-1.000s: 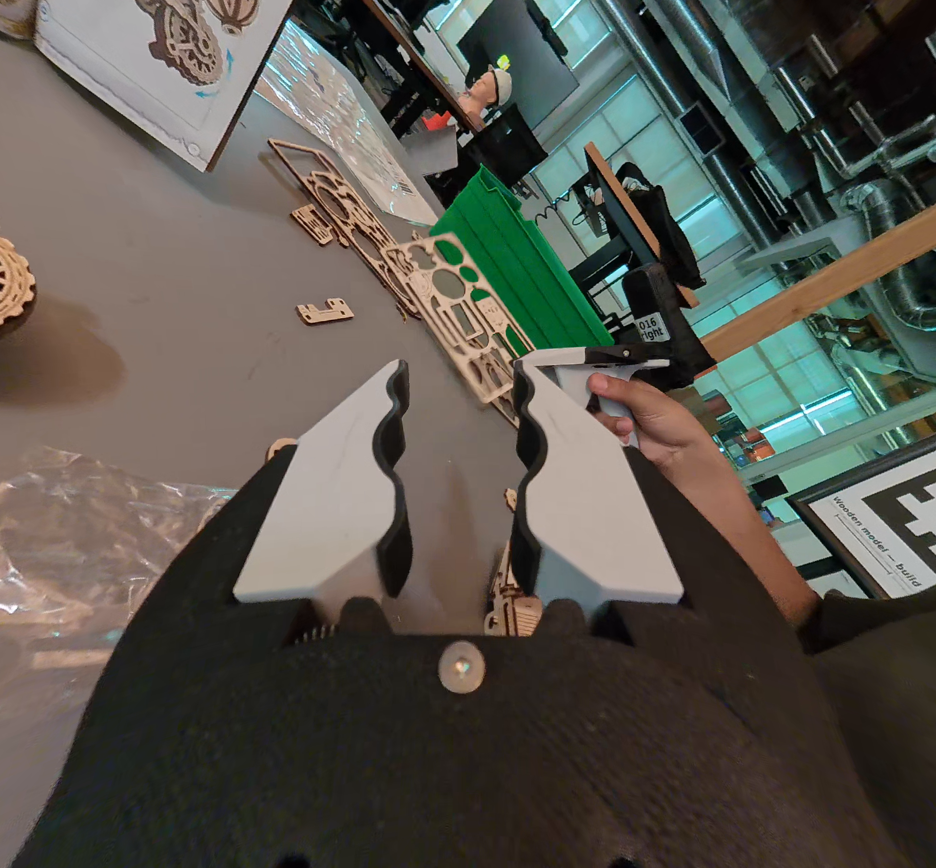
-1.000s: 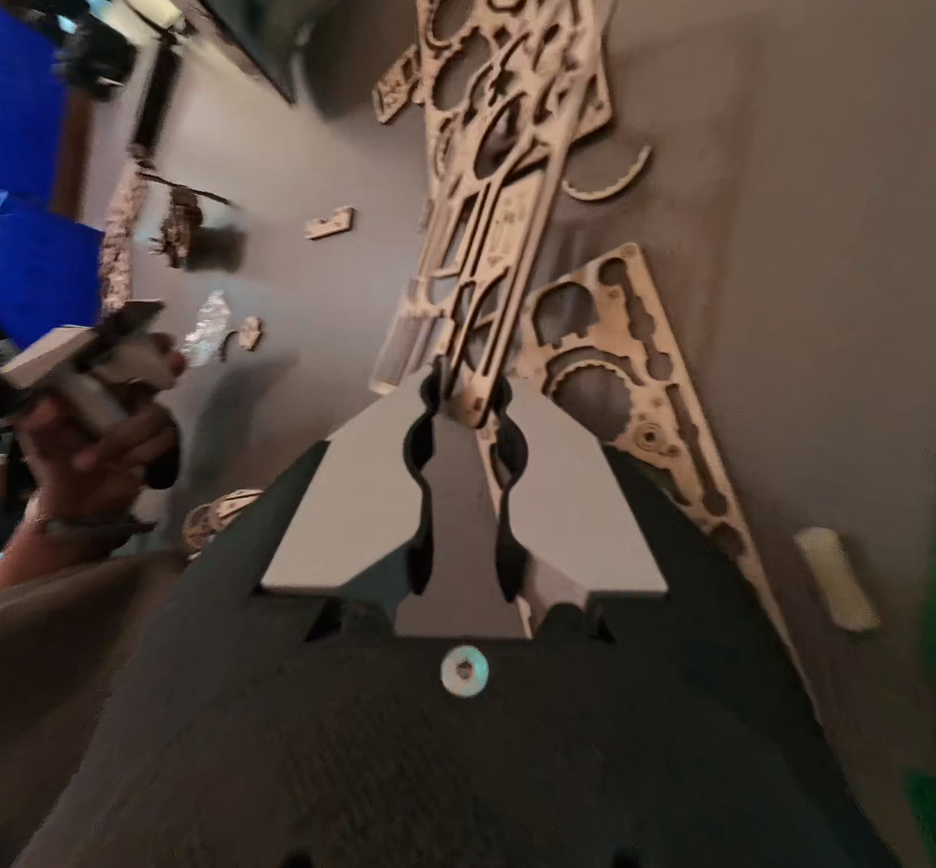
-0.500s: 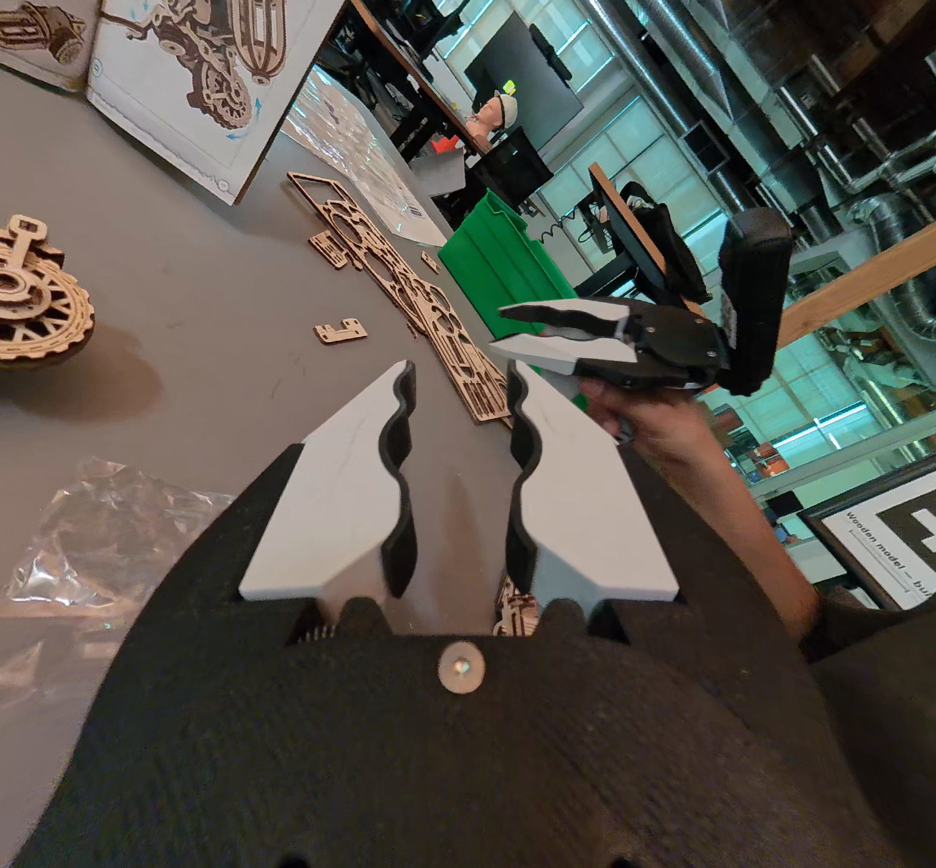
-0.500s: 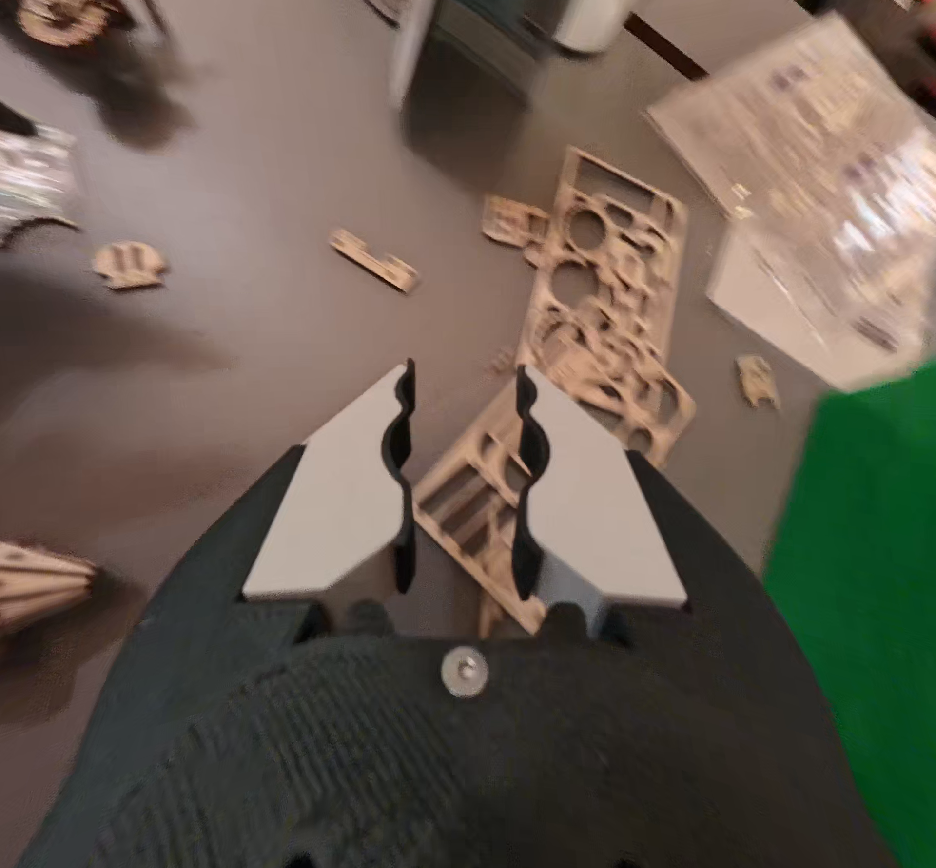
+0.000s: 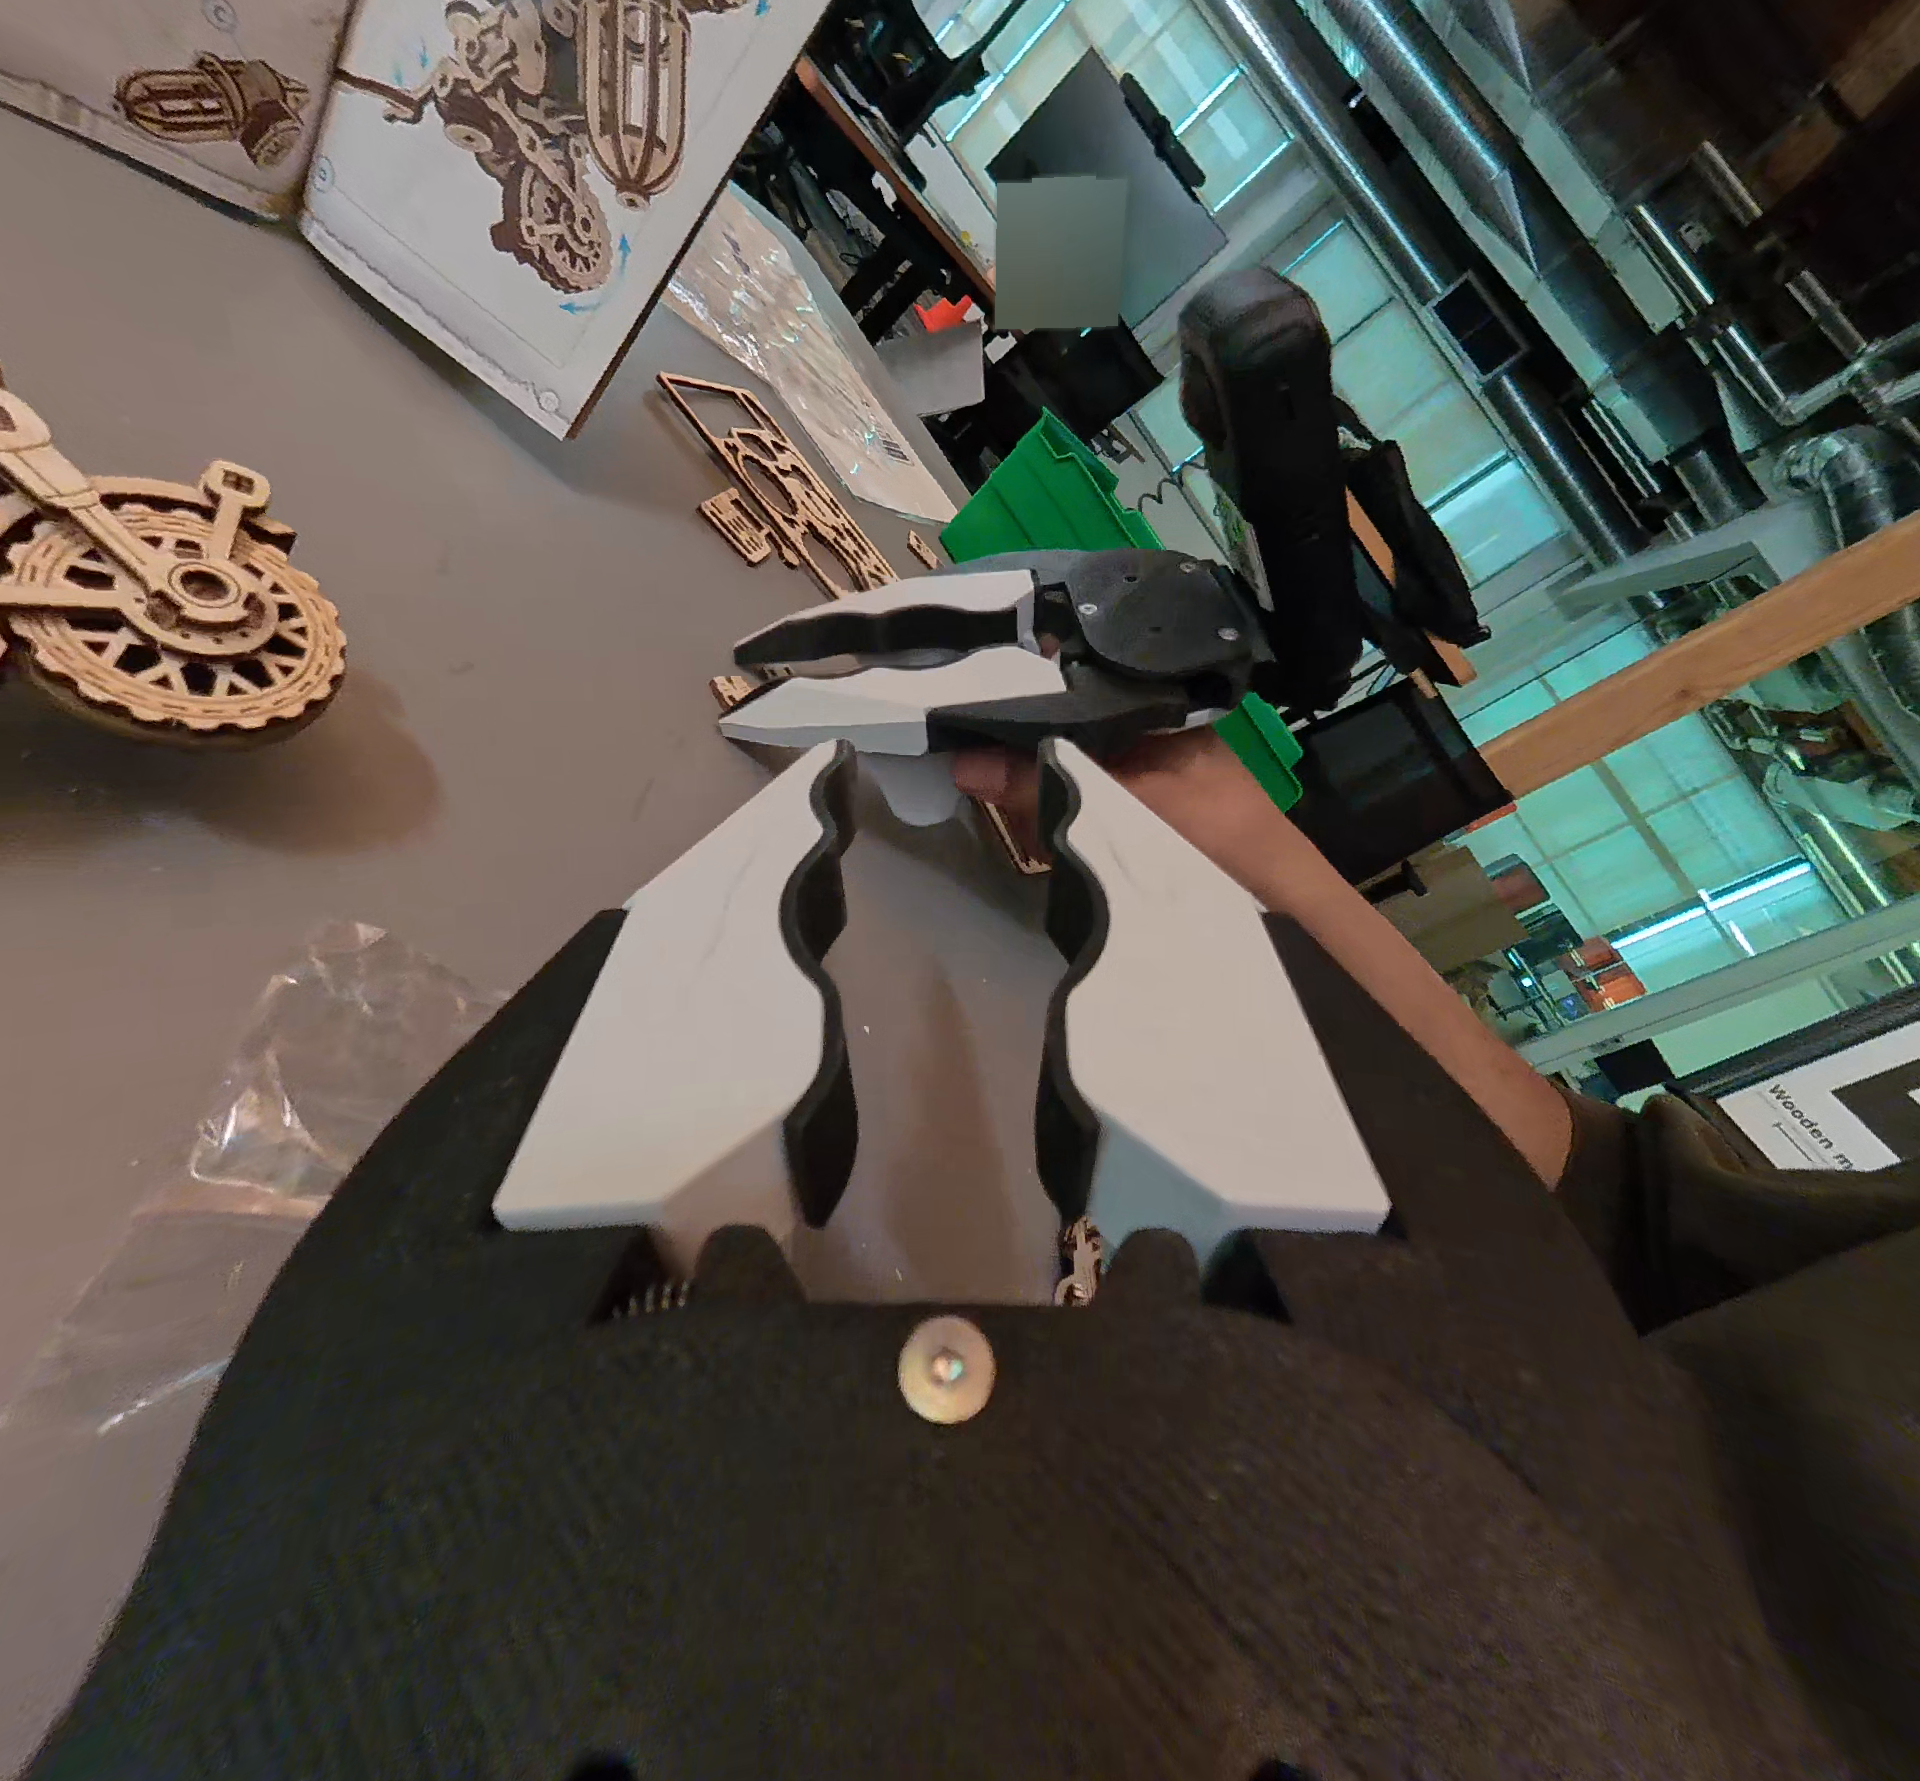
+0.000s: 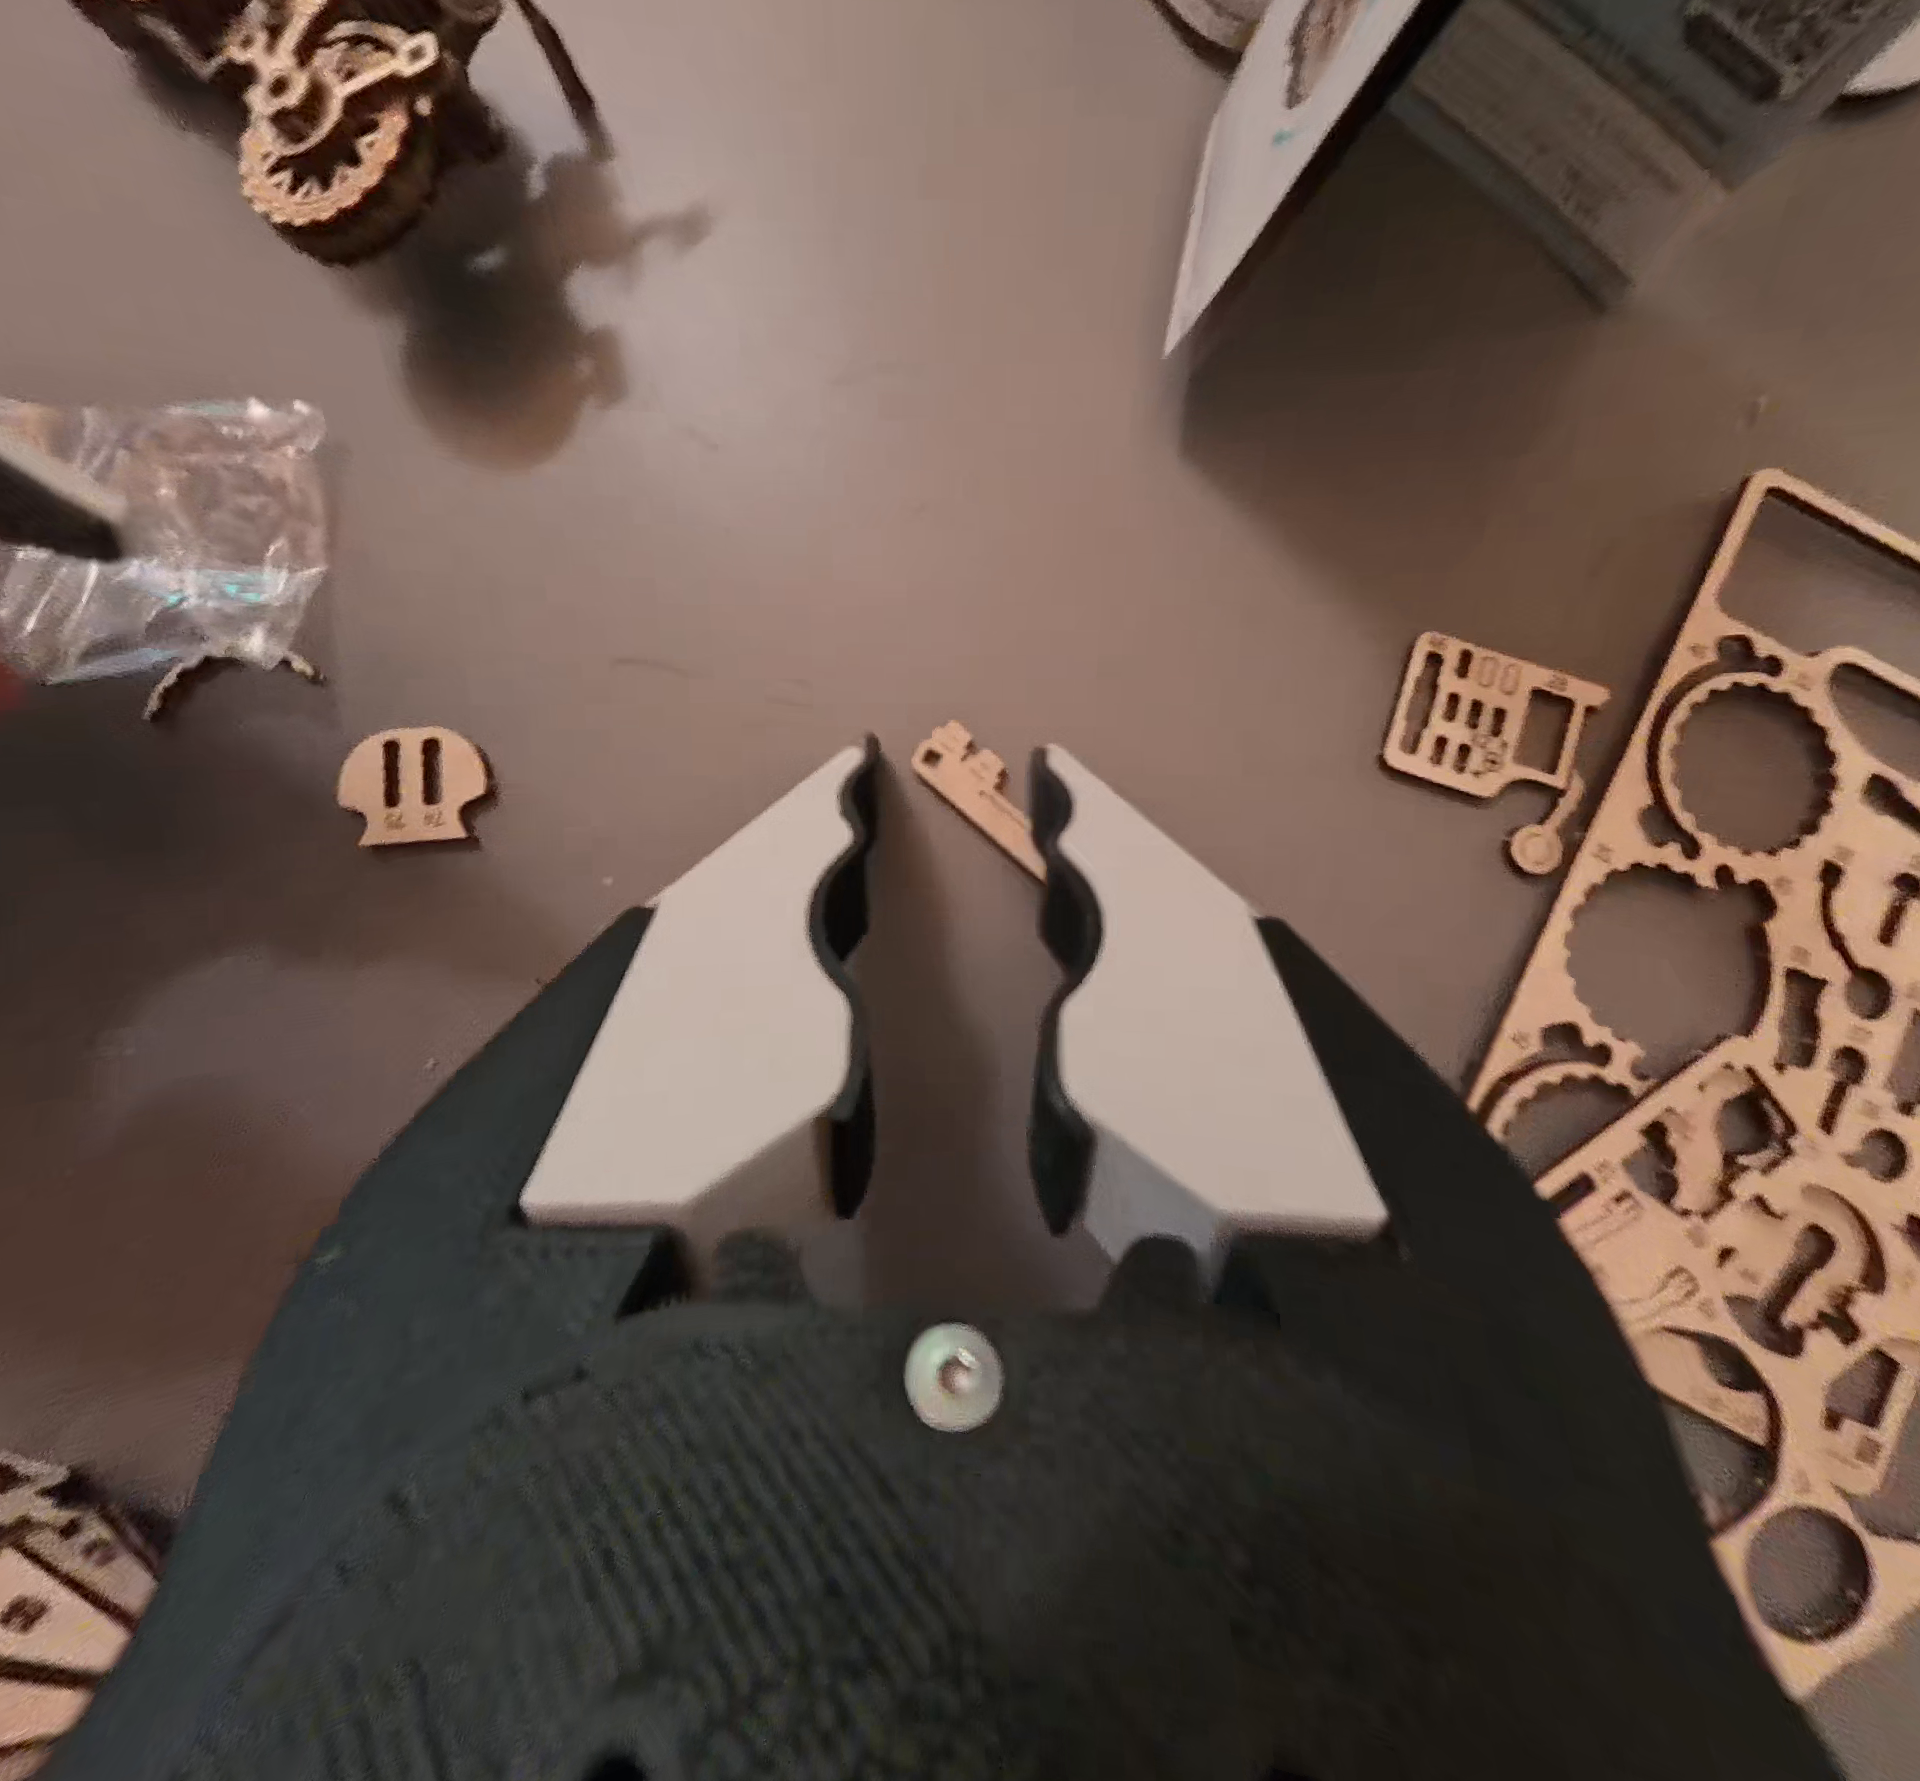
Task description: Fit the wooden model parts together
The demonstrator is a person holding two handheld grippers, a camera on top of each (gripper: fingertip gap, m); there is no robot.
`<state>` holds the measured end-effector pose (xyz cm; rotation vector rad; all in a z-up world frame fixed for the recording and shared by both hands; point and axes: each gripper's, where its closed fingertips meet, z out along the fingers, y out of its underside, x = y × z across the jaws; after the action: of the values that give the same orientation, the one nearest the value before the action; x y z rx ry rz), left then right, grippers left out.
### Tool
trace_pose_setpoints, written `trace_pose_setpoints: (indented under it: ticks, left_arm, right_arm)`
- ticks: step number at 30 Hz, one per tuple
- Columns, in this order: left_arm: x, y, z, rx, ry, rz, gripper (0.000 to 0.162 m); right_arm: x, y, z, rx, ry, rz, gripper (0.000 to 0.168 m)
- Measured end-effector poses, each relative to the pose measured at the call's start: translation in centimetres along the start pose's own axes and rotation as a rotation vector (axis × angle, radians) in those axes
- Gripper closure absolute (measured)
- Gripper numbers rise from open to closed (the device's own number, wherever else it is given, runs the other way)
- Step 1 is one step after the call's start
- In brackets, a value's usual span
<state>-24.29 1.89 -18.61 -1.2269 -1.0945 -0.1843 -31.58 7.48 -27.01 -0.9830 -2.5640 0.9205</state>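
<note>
In the right wrist view, my right gripper [image 6: 956, 760] is open just above the grey table, with a small flat wooden strip [image 6: 977, 796] lying between its fingertips. A rounded wooden piece with two slots [image 6: 416, 791] lies to its left. A partly built wooden model with gears [image 6: 301, 69] stands at the far left. In the left wrist view, my left gripper [image 5: 940, 765] is open and empty above the table. The right gripper [image 5: 748, 682] points left just beyond it, jaws slightly apart. The model's wheel [image 5: 177, 609] shows at left.
Cut-out wooden sheets [image 6: 1766, 1108] and a small fretted piece [image 6: 1486, 723] lie at right. The kit box [image 6: 1455, 121] stands at the back right. A crumpled plastic bag [image 6: 177, 536] lies at left. A green bin [image 5: 1039, 505] sits past the table's edge. The small fretted piece [image 6: 1486, 723] is about 8 cm from my right fingertips and 20 cm from my left. Seen from the left wrist view [image 5: 746, 524] as well.
My right gripper has swung away from the cut-out sheets to the middle of the table, over the small strip. My left gripper has shifted and stays open.
</note>
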Motion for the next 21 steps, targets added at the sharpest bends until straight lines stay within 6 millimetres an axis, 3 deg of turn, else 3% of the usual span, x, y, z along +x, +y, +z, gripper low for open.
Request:
trace_pose_setpoints:
  ticks: [1, 6, 11, 16, 21]
  left_arm:
    - [0.0, 0.1, 0.0, -0.001, 0.003, -0.011, 0.129]
    - [0.1, 0.2, 0.1, -0.001, 0.016, -0.031, 0.129]
    - [0.0, -0.1, -0.1, 0.012, 0.015, -0.03, 0.129]
    - [0.0, -0.6, -0.3, 0.043, 0.043, -0.091, 0.128]
    - [1.3, -0.8, -0.4, 0.066, 0.159, -0.181, 0.127]
  right_arm:
    - [-0.2, 0.1, -0.1, 0.002, -0.008, -0.012, 0.151]
    - [-0.8, 0.3, -0.5, 0.023, -0.017, -0.039, 0.153]
    - [-1.8, -2.2, -2.5, 0.158, -0.099, 0.039, 0.153]
    - [-5.0, -6.8, -7.7, 0.468, -0.375, 0.177, 0.153]
    - [-7.8, -8.2, -13.7, 0.789, -0.657, 0.275, 0.153]
